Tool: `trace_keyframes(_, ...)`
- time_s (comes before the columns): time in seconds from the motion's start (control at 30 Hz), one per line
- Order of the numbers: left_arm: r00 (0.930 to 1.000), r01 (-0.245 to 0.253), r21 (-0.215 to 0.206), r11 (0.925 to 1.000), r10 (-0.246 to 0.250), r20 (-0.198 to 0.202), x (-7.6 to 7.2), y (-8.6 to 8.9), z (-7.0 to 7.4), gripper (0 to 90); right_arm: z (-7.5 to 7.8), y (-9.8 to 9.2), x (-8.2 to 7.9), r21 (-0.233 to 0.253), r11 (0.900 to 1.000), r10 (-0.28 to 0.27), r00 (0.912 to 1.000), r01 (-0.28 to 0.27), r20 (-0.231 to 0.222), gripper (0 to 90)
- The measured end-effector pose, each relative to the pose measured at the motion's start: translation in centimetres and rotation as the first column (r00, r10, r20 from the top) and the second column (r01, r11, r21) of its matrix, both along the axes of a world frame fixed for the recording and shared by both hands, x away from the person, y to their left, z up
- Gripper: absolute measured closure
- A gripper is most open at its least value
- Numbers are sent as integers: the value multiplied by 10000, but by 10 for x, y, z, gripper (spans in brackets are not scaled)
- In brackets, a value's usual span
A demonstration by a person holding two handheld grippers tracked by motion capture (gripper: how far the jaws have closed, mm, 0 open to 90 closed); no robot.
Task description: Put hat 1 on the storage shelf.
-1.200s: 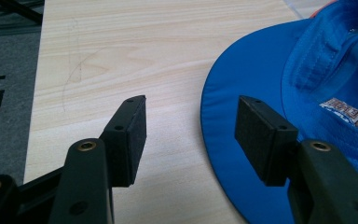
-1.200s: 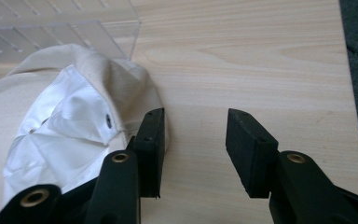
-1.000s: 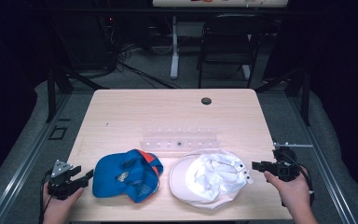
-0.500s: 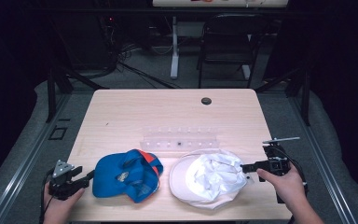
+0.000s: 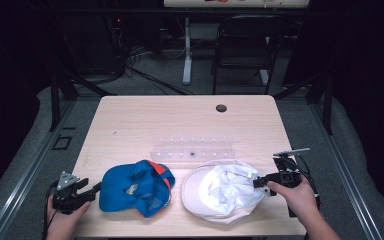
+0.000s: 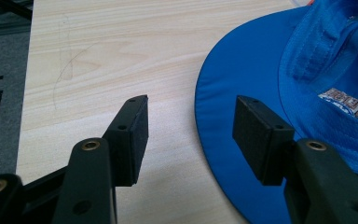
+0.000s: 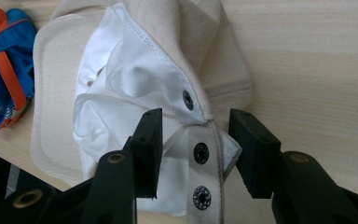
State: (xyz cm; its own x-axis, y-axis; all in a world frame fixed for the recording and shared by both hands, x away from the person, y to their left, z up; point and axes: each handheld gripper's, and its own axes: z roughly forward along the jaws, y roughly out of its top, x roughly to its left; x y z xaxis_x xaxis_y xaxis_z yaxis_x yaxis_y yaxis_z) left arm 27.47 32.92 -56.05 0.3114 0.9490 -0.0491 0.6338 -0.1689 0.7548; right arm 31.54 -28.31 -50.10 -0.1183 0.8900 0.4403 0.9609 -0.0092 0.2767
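Observation:
A blue hat (image 5: 137,187) with orange trim lies at the table's front left, its brim (image 6: 233,93) wide in the left gripper view. My left gripper (image 5: 93,190) is open just left of that brim, and in its own view the left gripper (image 6: 191,123) has its right pad over the brim's edge. A cream hat (image 5: 220,192) with white lining lies to the right. My right gripper (image 5: 256,183) is at its right side, open. In the right gripper view, the right gripper (image 7: 196,130) straddles a white flap with dark snaps (image 7: 200,151).
A clear plastic strip (image 5: 192,148) with small pegs lies mid-table behind the hats. A black grommet (image 5: 221,108) sits near the far edge. A dark chair (image 5: 242,50) and a desk leg stand beyond the table (image 5: 130,125). Both hats lie close to the front edge.
My right gripper has moved left to the cream hat, and its jaws now stand on either side of the snap flap. The left gripper has barely shifted.

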Motion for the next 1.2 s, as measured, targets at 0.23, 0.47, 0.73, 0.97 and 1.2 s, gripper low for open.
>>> trace_keyframes(0.23, 10000, -9, 24, 10000, 9, 2, 0, 0, 0, 464, -9, 0, 3, 192, 9997, -150, 9993, 157, -330, 570)
trace_keyframes(0.47, 10000, 1, 25, 10000, -1, 7, 0, 0, 0, 465, -6, 4, 4, 309, 9995, -71, 9989, 85, -456, 619)
trace_keyframes(0.73, 10000, 23, 44, 10000, -23, -3, 0, 0, 0, 467, 5, 6, 2, 277, 9996, 76, 9993, -66, -356, 747)
trace_keyframes(0.97, 10000, 19, 65, 10000, -19, -28, 0, 0, -1, 472, 12, 10, 3, 30, 9998, 176, 9986, -175, -497, 781)
trace_keyframes(1.2, 10000, 30, 54, 10000, -30, 6, 0, 0, 0, 474, 18, 17, 3, 13, 9997, 233, 9977, -232, -644, 793)
